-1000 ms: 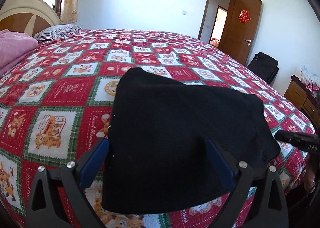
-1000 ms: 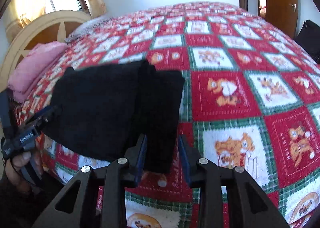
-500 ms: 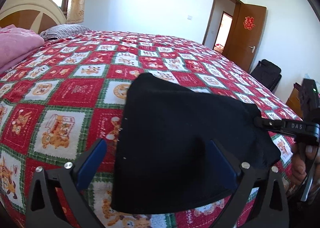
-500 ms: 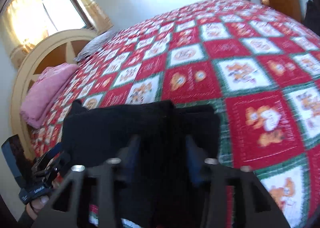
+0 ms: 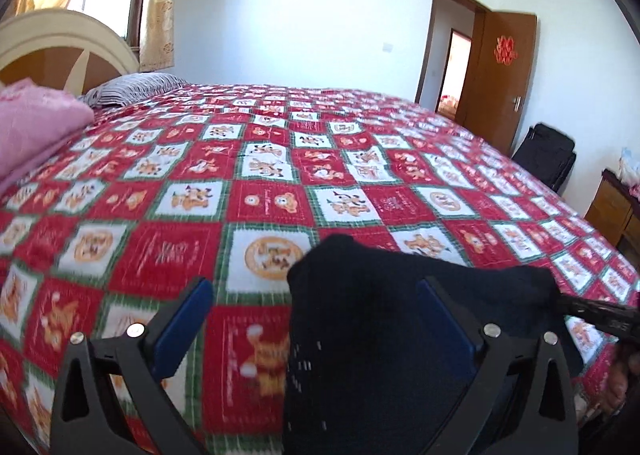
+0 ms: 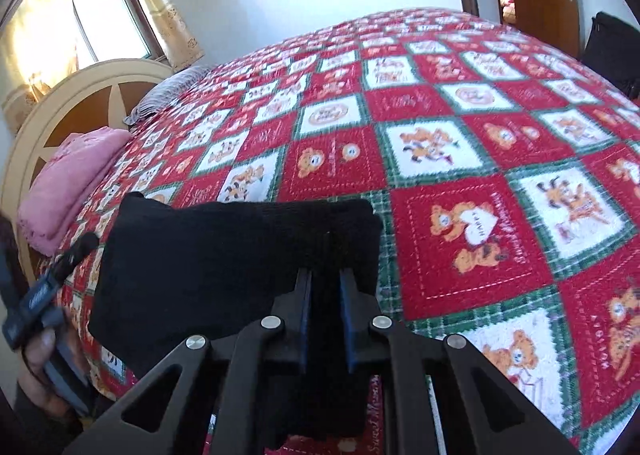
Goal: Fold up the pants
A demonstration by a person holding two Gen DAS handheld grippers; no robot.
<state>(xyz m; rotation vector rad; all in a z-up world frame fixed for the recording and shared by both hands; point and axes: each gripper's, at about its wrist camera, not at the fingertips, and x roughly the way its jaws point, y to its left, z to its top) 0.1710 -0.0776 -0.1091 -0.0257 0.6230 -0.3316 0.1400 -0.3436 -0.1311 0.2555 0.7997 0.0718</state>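
The black pants (image 5: 380, 335) lie folded into a thick block near the front edge of the red patterned quilt (image 5: 260, 199). My left gripper (image 5: 316, 311) stands wide open above the block's left part; its right finger (image 5: 444, 319) hovers over the cloth and nothing is pinched. In the right wrist view the pants (image 6: 224, 255) stretch away to the left. My right gripper (image 6: 326, 295) is closing on the block's right edge, with black cloth squeezed between its blue pads. The left gripper (image 6: 60, 267) shows at that view's left edge, in a hand.
A pink blanket (image 5: 36, 127) and a striped pillow (image 5: 132, 93) lie by the headboard at the far left. A wooden door (image 5: 500, 75), a black bag (image 5: 548, 155) and a wooden dresser (image 5: 612, 207) stand to the right of the bed.
My left gripper drew back and up, so the pants now sit low and right in its view. My right gripper slid onto the pants' right edge and its jaws narrowed on the cloth.
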